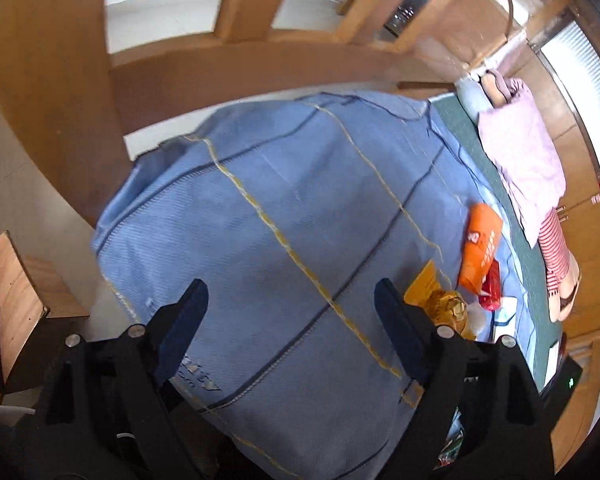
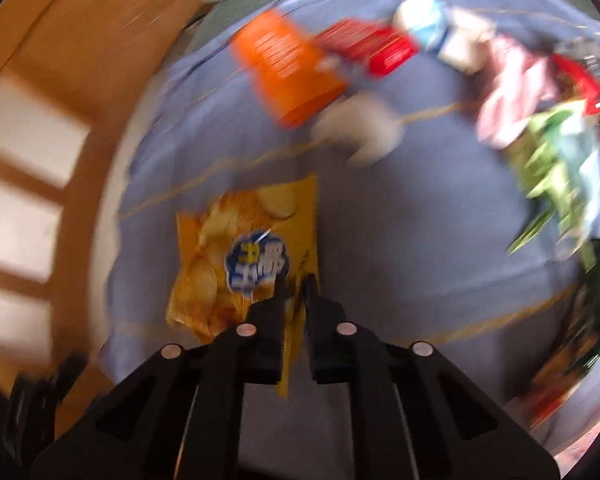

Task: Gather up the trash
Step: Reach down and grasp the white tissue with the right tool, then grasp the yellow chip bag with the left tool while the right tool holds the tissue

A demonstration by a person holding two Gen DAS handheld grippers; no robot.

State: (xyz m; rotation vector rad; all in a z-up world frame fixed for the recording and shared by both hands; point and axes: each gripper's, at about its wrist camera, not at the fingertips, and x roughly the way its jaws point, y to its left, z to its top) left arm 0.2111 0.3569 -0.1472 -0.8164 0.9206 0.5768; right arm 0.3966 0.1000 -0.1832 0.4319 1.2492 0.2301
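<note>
A blue blanket (image 1: 284,216) with yellow and dark stripes covers a bed, and trash lies on it. My left gripper (image 1: 292,292) hangs open over bare blanket with nothing between its fingers. To its right lie a yellow chip bag (image 1: 422,286), a crumpled gold wrapper (image 1: 450,308), an orange packet (image 1: 482,248) and a red wrapper (image 1: 491,288). In the blurred right wrist view my right gripper (image 2: 294,280) is shut on the edge of the yellow chip bag (image 2: 240,256). Beyond it lie the orange packet (image 2: 290,70), the red wrapper (image 2: 364,48) and a white crumpled wad (image 2: 360,128).
A wooden bed frame (image 1: 236,68) curves along the far side. A wooden chair (image 1: 16,300) stands at the left on pale floor. Pink and striped clothes (image 1: 528,160) lie on a green sheet (image 1: 460,128). Green and pink wrappers (image 2: 556,160) pile at the right.
</note>
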